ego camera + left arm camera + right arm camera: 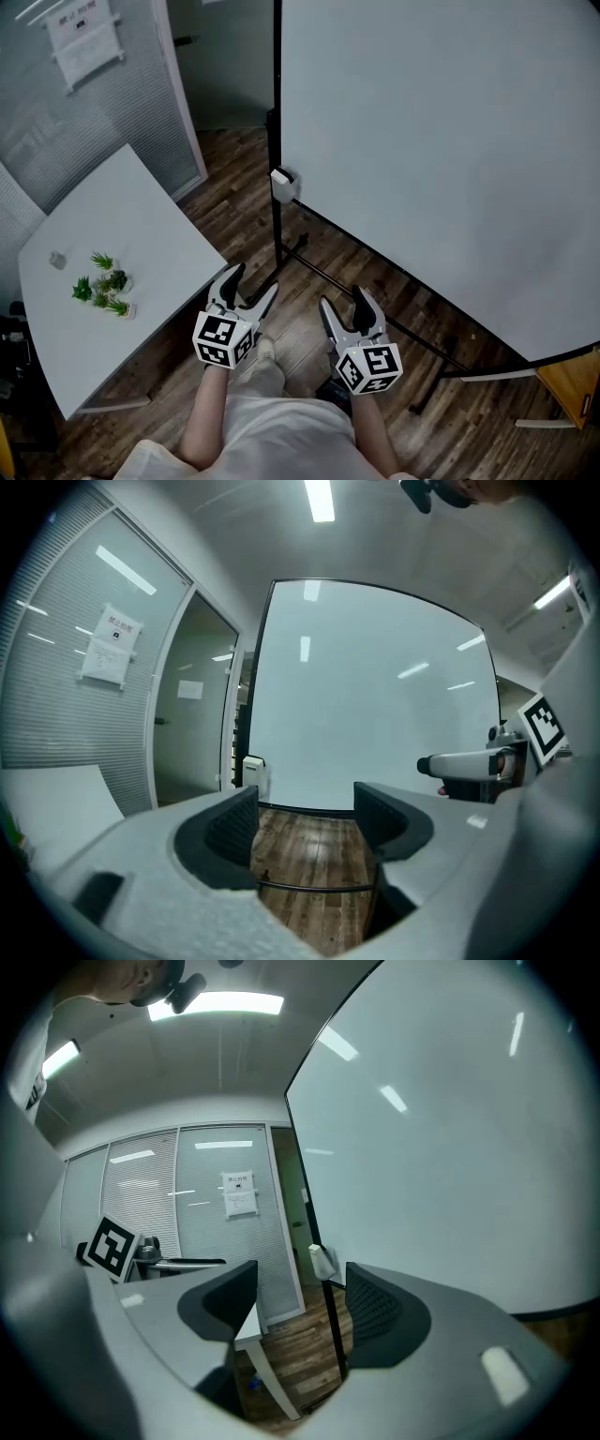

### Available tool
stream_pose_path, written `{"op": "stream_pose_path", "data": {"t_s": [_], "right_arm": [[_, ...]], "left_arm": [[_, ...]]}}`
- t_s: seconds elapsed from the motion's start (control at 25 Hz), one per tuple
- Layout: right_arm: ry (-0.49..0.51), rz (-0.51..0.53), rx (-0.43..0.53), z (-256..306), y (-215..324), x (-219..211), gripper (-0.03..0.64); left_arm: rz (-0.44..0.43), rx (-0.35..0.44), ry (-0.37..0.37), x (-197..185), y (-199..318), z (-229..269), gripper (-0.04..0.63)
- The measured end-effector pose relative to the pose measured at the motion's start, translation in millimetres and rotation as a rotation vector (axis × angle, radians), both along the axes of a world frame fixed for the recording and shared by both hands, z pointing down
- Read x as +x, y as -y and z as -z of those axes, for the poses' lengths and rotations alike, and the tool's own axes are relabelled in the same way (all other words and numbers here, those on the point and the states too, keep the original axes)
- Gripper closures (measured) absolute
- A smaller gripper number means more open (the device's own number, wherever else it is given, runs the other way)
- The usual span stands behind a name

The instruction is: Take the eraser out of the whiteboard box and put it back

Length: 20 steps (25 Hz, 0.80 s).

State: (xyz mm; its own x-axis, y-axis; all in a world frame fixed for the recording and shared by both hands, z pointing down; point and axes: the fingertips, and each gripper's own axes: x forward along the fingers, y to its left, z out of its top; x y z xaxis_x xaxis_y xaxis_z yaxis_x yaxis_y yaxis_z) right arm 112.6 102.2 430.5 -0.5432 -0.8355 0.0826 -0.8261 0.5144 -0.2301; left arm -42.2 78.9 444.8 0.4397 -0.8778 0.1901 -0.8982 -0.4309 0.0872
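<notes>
brown wood floor (pixel 239 178) runs under a big whiteboard (pixel 431 141) on a black stand. the whiteboard box (pixel 283 185) is a small white box fixed low on the left edge of the whiteboard. the eraser does not show in any view. it is most likely inside the box, so the take-out part looks not yet done. a white bench (pixel 141 225) with little green plants (pixel 105 284) stands well off to the left of the whiteboard.

the left hand-held gripper (pixel 253 281) and the right hand-held gripper (pixel 343 298) are side by side, low down in front of the whiteboard and well apart from the box. both have their jaws wide, with nothing between them. only floor, board and bench show through the gaps.

the step now looks like the reach to the box. to do it well, one hand-held gripper should go to the left edge of the whiteboard with its jaws kept wide. it should come at the box from its open side, so the eraser can be seen before the jaws close. the jaws should close on the eraser alone, not on the box wall. the pull should be slow and straight, since the box is small and a bump could knock it or shake the whiteboard.
</notes>
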Motion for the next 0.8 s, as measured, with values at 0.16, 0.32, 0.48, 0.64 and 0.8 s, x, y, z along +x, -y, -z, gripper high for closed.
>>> {"op": "stream_pose_path", "data": {"t_s": [0.16, 0.32, 0.48, 0.64, 0.8], "right_arm": [[-0.005, -0.009, 0.003, 5.3, 50.4, -14.7, 0.324], [-0.015, -0.019, -0.006, 7.6, 92.2, -30.3, 0.327], [-0.02, -0.039, -0.01, 7.7, 131.1, -44.0, 0.328], [-0.026, -0.058, -0.016, 6.4, 162.0, -56.0, 0.328], [-0.032, -0.075, -0.026, 0.5, 182.3, -65.6, 0.33]], "left_arm": [[-0.031, 0.003, 0.0, -5.5, 57.0, 3.7, 0.281], [-0.043, 0.006, -0.015, -18.6, 106.2, 7.4, 0.281], [-0.063, 0.005, -0.025, -29.2, 151.7, 7.7, 0.281], [-0.083, 0.005, -0.032, -38.7, 187.2, 7.4, 0.282], [-0.096, -0.001, -0.04, -46.9, 212.2, 2.0, 0.282]]}}
